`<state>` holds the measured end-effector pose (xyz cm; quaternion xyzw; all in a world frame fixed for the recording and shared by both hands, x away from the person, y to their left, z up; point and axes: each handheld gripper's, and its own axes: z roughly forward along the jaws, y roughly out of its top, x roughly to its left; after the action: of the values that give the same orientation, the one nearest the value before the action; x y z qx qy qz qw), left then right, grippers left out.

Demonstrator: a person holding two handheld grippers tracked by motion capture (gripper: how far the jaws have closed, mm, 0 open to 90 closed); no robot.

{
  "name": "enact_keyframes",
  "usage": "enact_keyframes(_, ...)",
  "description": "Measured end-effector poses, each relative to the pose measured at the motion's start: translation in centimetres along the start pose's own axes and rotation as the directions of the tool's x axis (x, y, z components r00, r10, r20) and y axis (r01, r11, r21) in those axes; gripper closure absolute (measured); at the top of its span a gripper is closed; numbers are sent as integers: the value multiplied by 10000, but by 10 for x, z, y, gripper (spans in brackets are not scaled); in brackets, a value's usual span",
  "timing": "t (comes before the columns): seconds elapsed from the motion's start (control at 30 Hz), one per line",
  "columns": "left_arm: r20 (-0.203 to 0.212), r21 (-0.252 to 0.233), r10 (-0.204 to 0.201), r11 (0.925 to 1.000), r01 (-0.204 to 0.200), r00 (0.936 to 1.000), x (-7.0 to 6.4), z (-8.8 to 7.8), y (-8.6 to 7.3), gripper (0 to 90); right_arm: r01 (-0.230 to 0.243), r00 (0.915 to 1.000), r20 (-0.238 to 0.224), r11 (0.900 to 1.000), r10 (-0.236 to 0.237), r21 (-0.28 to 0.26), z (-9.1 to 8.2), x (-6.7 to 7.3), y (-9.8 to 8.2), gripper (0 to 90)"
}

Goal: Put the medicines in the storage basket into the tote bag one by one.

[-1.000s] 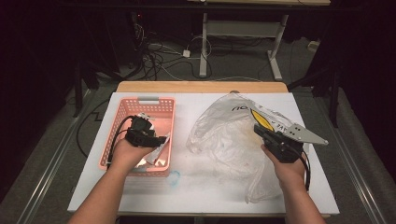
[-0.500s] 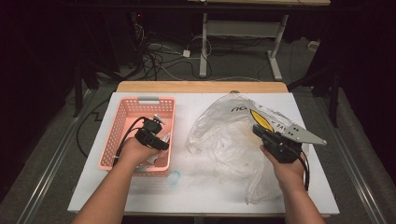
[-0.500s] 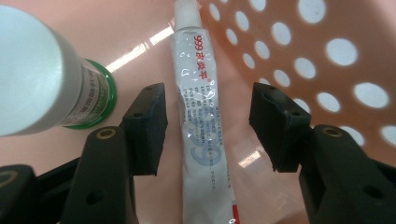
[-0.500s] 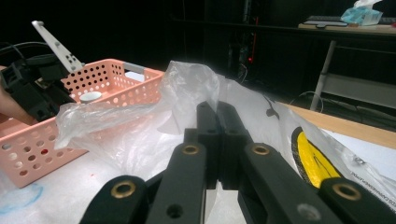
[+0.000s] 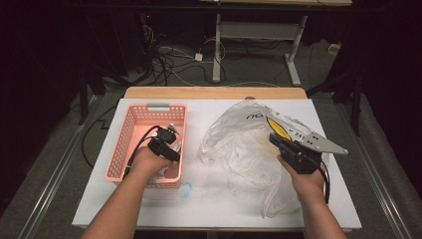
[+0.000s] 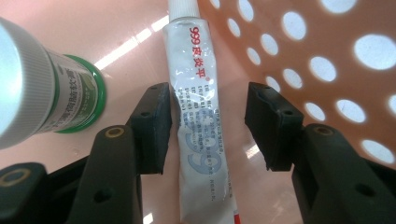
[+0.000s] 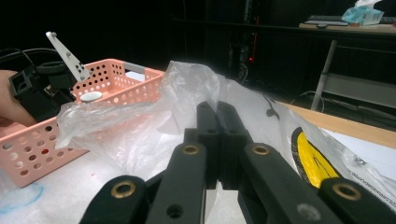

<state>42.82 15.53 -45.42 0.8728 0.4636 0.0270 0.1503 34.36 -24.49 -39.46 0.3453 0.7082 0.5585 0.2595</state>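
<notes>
Ointment tube (image 6: 201, 116) is lying flat on the floor of the pink basket (image 5: 130, 133), running lengthwise between the jaws of the left gripper (image 6: 208, 126). Those jaws have just been closing but are not yet pressing: one pad is almost brushing the tube's edge, the other is standing clear of it. A white bottle with a green base (image 6: 44, 88) is lying just beside the tube. The right gripper (image 7: 217, 140) is sitting with its jaws pressed together on the clear plastic bag (image 7: 154, 121), pinching a fold of film and holding the bag's mouth up.

To grip well, the left jaws should be centring over the tube's flat middle and staying low, so the pads are meeting its edges evenly without nudging the bottle or scraping the basket wall.

Basket and bag are resting well apart on a white table (image 5: 209, 199) with a wooden edge at the far side. Beyond it, the dark room is showing tangled cables on the floor (image 5: 169, 64) and the legs of a desk (image 5: 254, 45).
</notes>
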Motion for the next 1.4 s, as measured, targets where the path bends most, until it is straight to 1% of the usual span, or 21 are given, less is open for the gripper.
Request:
enact_keyframes(0.23, -156, 23, -17, 10000, 17, 9999, -1, 0, 0, 569, 13, 10000, -22, 10000, -13, -29, -1, 0, 0, 900)
enact_keyframes(0.33, -131, 39, 37, 10000, -36, 9999, -1, 0, -1, 625, 3, 10000, -34, 10000, -3, -17, 0, 0, 0, 900)
enact_keyframes(0.43, -137, 67, -108, 9999, 109, 9998, 0, 0, 0, 637, 59, 10000, -34, 10000, -59, -3, 0, 0, 0, 900)
enact_keyframes(0.5, -183, 39, -241, 9997, 242, 9995, 0, -1, 0, 654, -9, 10000, -19, 10000, 9, -24, 0, 0, 0, 900)
enact_keyframes(0.57, -249, 63, -245, 9997, 247, 9994, 1, -1, -1, 670, -29, 10000, -44, 10000, 29, -37, 0, 1, 0, 900)
enact_keyframes(0.63, -267, 73, -357, 9993, 359, 9990, 2, -2, -1, 679, -21, 10000, -54, 10000, 20, -17, 0, 2, 0, 900)
enact_keyframes(0.73, -341, 79, -354, 9993, 356, 9988, 2, -2, -1, 685, 19, 10000, -42, 10000, -19, -21, 0, 1, 0, 900)
enact_keyframes(0.87, -448, 74, -407, 9991, 411, 9982, 1, -2, -1, 687, -50, 10000, -26, 10000, 50, -74, -2, 0, 1, 900)
enact_keyframes(0.97, -534, 12, -336, 9994, 337, 9980, 1, -4, -1, 687, -11, 10000, -12, 10000, 11, -93, -2, 0, 1, 900)
enact_keyframes(1.23, -501, -165, -403, 9991, 396, 9979, 3, -10, -3, 687, -18, 10000, -4, 10000, 17, -91, -2, -1, 1, 900)
enact_keyframes(1.4, -434, -491, -439, 9979, 417, 9981, 3, -17, -5, 687, -34, 10000, -22, 10000, 34, -65, -3, 0, 1, 900)
